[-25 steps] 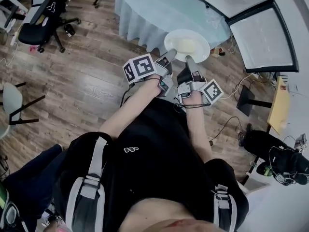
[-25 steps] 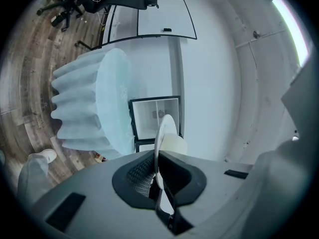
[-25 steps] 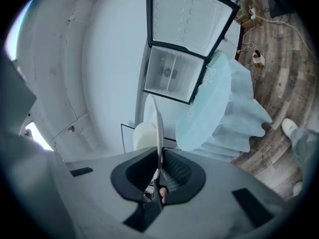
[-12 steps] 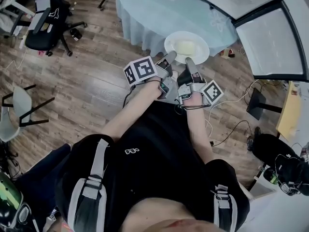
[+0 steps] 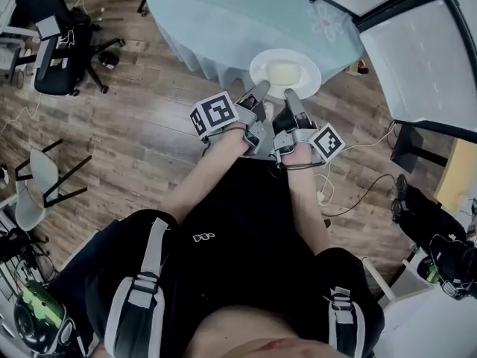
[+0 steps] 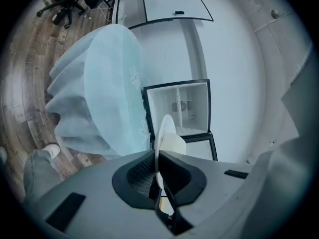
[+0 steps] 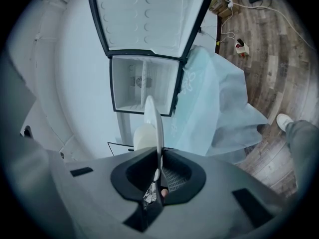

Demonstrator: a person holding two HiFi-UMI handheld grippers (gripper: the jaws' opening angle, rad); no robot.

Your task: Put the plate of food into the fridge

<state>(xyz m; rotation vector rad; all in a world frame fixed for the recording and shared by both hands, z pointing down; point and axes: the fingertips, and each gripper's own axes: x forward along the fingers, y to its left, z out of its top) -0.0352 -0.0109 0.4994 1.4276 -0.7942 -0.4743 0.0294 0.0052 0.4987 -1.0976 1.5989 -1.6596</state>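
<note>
A white plate (image 5: 285, 74) with a pale mound of food (image 5: 284, 71) hangs level in front of me, over the near edge of the round table. My left gripper (image 5: 258, 92) is shut on its near left rim and my right gripper (image 5: 292, 95) is shut on its near right rim. In the left gripper view the plate (image 6: 164, 131) runs edge-on out of the shut left gripper (image 6: 158, 156), toward the open fridge (image 6: 177, 108). The right gripper view has the plate (image 7: 153, 121) clamped in the right gripper (image 7: 159, 158), with the fridge (image 7: 144, 86) and its raised door (image 7: 149, 14) beyond.
The table with a light blue cloth (image 5: 223, 13) stands between me and the fridge, its cloth (image 6: 109, 83) reaching the wooden floor. Office chairs (image 5: 52, 43) and a small chair (image 5: 33, 185) stand at the left. Cables (image 5: 358, 192) and bags lie at the right.
Both grippers have carried the plate forward together, keeping their grip. The table and the white fridge panels now lie closer, and the chairs have slid back to the left.
</note>
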